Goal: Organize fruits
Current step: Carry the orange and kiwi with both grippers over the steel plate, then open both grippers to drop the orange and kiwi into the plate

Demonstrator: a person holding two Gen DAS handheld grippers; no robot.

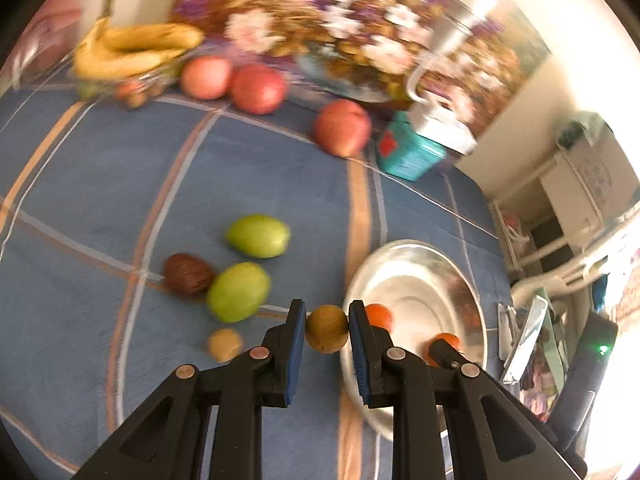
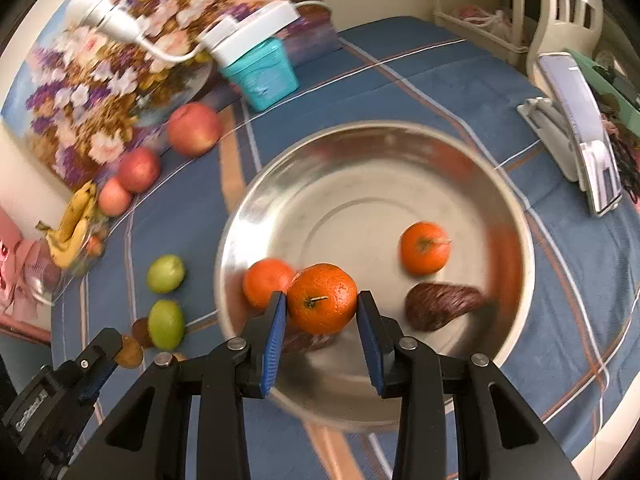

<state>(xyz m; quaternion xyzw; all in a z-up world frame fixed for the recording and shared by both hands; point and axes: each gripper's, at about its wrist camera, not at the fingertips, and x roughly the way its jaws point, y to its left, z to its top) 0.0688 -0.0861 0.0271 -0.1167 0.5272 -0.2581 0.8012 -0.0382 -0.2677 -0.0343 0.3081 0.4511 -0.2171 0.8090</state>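
Observation:
My left gripper [image 1: 326, 330] is shut on a small brown round fruit [image 1: 326, 328], held above the blue checked cloth beside the steel bowl [image 1: 400, 268]. On the cloth lie two green fruits [image 1: 259, 236] [image 1: 238, 291], a dark brown fruit [image 1: 188, 274] and a small tan fruit [image 1: 225, 344]. My right gripper [image 2: 322, 300] is shut on an orange mandarin [image 2: 322, 298] over the steel bowl [image 2: 360, 148]. Inside the bowl rest two mandarins [image 2: 267, 282] [image 2: 423, 247] and a dark purple-brown fruit [image 2: 440, 306]. The left gripper's tip [image 2: 108, 344] shows at the lower left of the right wrist view.
Red apples [image 1: 342, 128] [image 1: 258, 88] [image 1: 206, 78] and bananas [image 1: 132, 50] on a glass dish lie at the far side by a floral picture. A teal box [image 2: 262, 72] with a white device stands behind the bowl. A phone stand [image 2: 576, 136] sits at the table's right edge.

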